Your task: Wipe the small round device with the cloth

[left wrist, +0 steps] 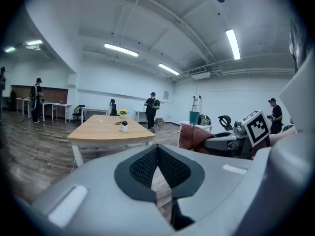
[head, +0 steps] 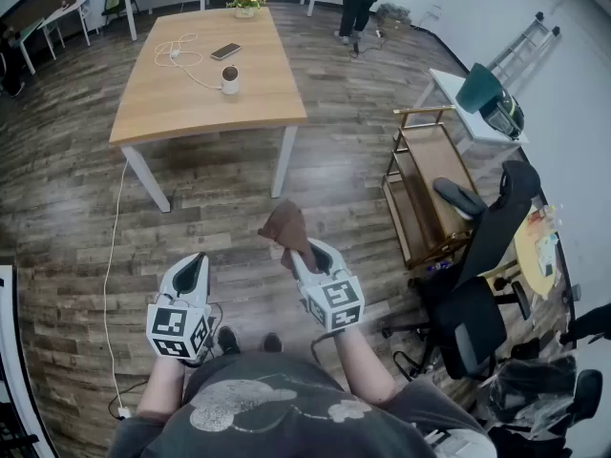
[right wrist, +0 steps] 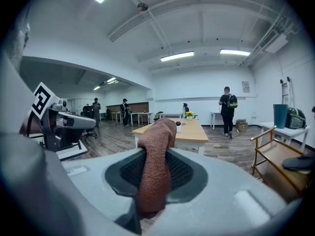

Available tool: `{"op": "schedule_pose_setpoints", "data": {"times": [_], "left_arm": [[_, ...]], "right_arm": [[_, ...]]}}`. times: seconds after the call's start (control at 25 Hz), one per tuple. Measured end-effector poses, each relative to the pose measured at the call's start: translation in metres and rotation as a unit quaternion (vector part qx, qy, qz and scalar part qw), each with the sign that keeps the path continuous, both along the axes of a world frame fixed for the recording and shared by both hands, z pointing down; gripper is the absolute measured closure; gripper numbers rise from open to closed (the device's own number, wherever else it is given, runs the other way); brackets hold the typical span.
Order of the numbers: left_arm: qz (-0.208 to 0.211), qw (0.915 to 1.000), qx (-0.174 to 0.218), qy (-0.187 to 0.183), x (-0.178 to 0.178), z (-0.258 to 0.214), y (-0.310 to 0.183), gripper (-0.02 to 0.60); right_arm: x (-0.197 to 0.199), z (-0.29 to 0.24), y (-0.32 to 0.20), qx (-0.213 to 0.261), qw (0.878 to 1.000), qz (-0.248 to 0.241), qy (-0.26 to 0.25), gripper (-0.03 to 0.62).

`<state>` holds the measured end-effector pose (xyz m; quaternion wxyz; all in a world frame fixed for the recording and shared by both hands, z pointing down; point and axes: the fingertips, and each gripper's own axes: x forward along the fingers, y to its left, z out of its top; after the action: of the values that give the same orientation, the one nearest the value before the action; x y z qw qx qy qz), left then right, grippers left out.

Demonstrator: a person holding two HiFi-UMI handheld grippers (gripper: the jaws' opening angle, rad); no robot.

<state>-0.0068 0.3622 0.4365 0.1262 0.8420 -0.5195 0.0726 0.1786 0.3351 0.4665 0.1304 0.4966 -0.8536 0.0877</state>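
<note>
Across the wood-plank floor [head: 86, 189], the small round device [head: 230, 80] stands on the far table [head: 181, 108], well apart from the right gripper [head: 300, 253], which clamps the cloth [head: 284, 225] ready for wiping, while the left gripper [head: 194, 266] is closed and empty.

I can read no words, numbers or brand names anywhere. My left hand-held gripper [head: 195, 265] and right hand-held gripper [head: 307, 254] each carry black-and-white square marker patterns [head: 178, 332], coded blocks rather than letters. A small sign on the far white wall [right wrist: 245, 86] is too small to read.
</note>
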Motion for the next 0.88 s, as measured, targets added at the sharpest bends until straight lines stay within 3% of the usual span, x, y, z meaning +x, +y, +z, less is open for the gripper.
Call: {"op": "schedule_pose_setpoints", "data": {"times": [0.28, 0.88], "left_arm": [[0.003, 1.0, -0.005, 0.008, -0.013, 0.006, -0.001, 0.562], [0.012, 0.9995, -0.023, 0.02, -0.063, 0.027, -0.018, 0.561]], "right_arm": [[-0.026, 0.008, -0.004, -0.016, 1.0, -0.023, 0.008, 0.516], [-0.074, 0.016, -0.022, -0.028, 1.0, -0.001, 0.011, 0.516]]}}
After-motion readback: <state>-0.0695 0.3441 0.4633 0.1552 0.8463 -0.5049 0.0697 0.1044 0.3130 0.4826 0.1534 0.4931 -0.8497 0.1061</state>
